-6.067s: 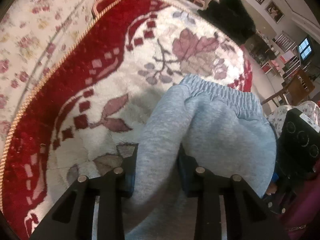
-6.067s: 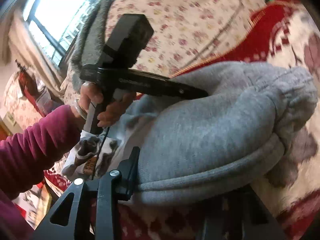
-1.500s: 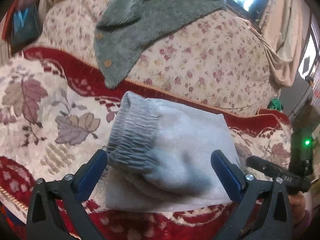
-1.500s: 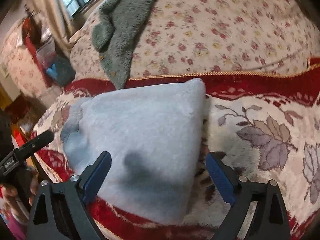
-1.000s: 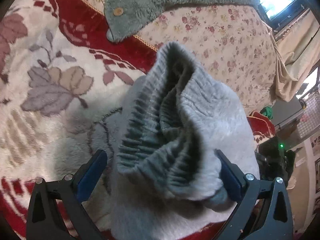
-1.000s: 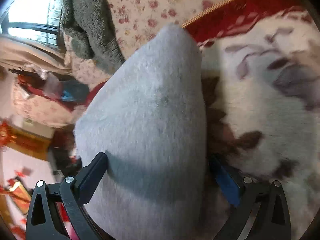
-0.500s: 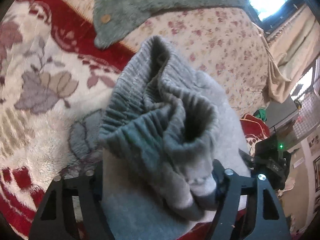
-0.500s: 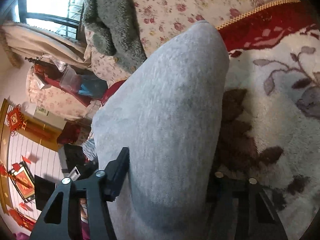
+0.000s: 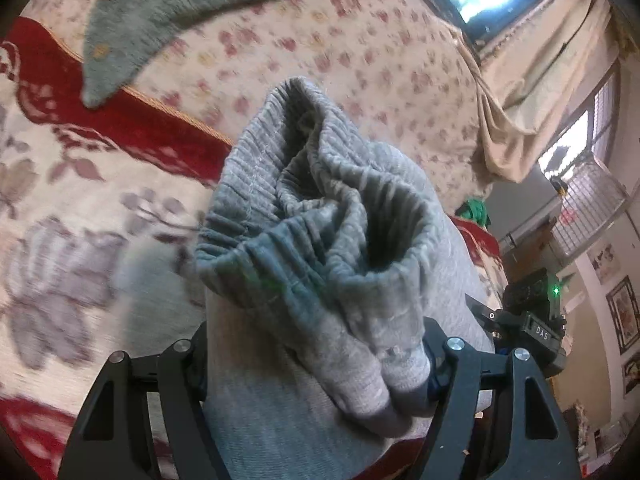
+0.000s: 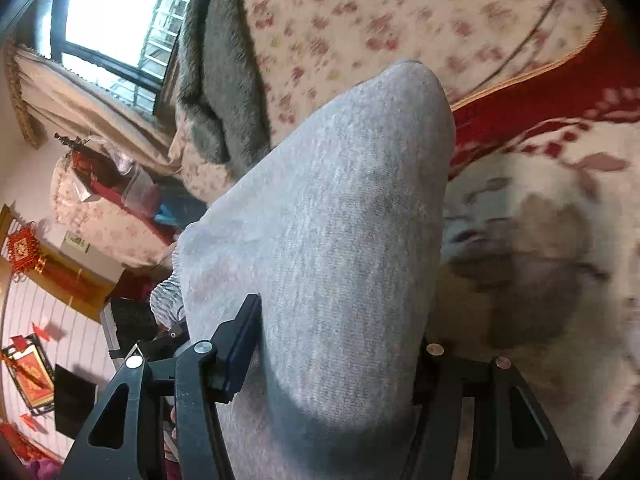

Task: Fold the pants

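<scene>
The folded grey sweatpants point(image 9: 316, 264) are held up off the red and cream floral rug point(image 9: 72, 216). My left gripper point(image 9: 316, 364) is shut on the end with the ribbed elastic waistband, which bunches up in front of the camera. My right gripper point(image 10: 336, 360) is shut on the smooth folded end of the pants point(image 10: 332, 216). The right gripper also shows at the right of the left wrist view point(image 9: 532, 320). The bundle hangs between both grippers above the rug point(image 10: 540, 240).
A floral sofa back point(image 9: 340, 48) stands behind the rug, with a grey fuzzy garment point(image 9: 192, 8) draped over it. A window and beige curtain point(image 9: 532, 60) are at the right. Furniture and red wall ornaments point(image 10: 28, 248) are at the left of the right wrist view.
Both grippers closed from wide open onto the ends of the folded pants and lifted the bundle off the rug. The view has tilted up toward the sofa back.
</scene>
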The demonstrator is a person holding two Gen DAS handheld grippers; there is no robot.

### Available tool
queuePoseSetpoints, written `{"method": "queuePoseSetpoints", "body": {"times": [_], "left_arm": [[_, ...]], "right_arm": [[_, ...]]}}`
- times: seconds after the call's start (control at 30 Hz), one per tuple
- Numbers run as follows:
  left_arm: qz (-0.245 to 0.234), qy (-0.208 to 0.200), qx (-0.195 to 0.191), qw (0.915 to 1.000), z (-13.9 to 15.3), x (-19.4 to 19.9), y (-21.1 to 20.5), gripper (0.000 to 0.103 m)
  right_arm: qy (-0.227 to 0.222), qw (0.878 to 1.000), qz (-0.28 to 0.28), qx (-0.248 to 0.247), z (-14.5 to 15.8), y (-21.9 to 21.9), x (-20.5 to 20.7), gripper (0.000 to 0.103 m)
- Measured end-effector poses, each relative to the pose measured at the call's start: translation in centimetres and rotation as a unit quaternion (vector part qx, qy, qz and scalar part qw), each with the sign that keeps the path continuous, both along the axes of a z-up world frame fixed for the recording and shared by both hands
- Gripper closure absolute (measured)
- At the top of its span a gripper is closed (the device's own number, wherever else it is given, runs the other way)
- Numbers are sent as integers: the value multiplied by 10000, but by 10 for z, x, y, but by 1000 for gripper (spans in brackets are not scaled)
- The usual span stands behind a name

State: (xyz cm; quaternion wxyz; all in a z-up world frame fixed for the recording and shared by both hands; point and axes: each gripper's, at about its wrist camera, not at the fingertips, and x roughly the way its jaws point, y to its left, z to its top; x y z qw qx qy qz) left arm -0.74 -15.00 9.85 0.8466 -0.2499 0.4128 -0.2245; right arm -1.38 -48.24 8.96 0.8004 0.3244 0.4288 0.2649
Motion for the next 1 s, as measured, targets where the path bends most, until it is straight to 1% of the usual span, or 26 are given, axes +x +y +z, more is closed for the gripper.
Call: {"method": "queuePoseSetpoints", "body": {"times": [0.07, 0.2, 0.27, 0.3, 0.37, 0.4, 0.43, 0.47, 0.5, 0.53, 0.57, 0.63, 0.67, 0.7, 0.8, 0.87, 1.0], "left_arm": [[-86, 81, 50, 9999, -11, 2, -20, 30], [-195, 273, 212, 9992, -34, 2, -46, 30], [-180, 122, 403, 9990, -37, -3, -52, 30], [-198, 62, 419, 9989, -36, -5, -52, 30], [-218, 99, 345, 9991, -39, -6, -50, 28], [-209, 144, 309, 9992, -42, -5, -48, 25], [-190, 203, 261, 9993, -46, -5, -45, 23], [-174, 228, 248, 9993, -48, -4, -43, 18], [-139, 227, 291, 9992, -50, -4, -42, 13], [-88, 202, 402, 9989, -49, -5, -42, 10], [-26, 125, 602, 9981, -47, -7, -40, 8], [69, -87, 996, 9950, -37, -13, -38, 7], [94, -173, 1175, 9929, -32, -16, -39, 6], [110, -258, 1336, 9906, -27, -18, -39, 6], [207, -583, 1855, 9807, -8, -29, -44, 6], [234, -803, 1998, 9763, 4, -36, -48, 6], [306, -1050, 2181, 9698, 24, -42, -57, 6]], "right_arm": [[110, 9998, -125, -76, -7, -18, -5, 40], [402, 9985, -330, -174, -30, -46, -12, 40], [525, 9979, -371, -95, -44, -56, -14, 40], [506, 9980, -371, -35, -48, -58, -15, 39], [479, 9981, -385, 17, -51, -62, -16, 34], [515, 9978, -426, -1, -52, -63, -15, 30], [545, 9974, -466, -62, -51, -62, -14, 24], [576, 9969, -502, -186, -50, -62, -14, 21], [576, 9963, -526, -348, -46, -62, -15, 17], [546, 9958, -553, -487, -42, -61, -17, 17], [469, 9944, -618, -724, -35, -60, -20, 16], [332, 9897, -784, -1146, -22, -60, -28, 16], [235, 9855, -890, -1424, -13, -58, -33, 16], [151, 9825, -962, -1589, -6, -56, -36, 16], [-148, 9768, -1087, -1837, 16, -46, -48, 16], [-285, 9739, -1109, -1960, 27, -36, -53, 16], [-521, 9596, -1159, -2512, 39, -10, -60, 15]]}}
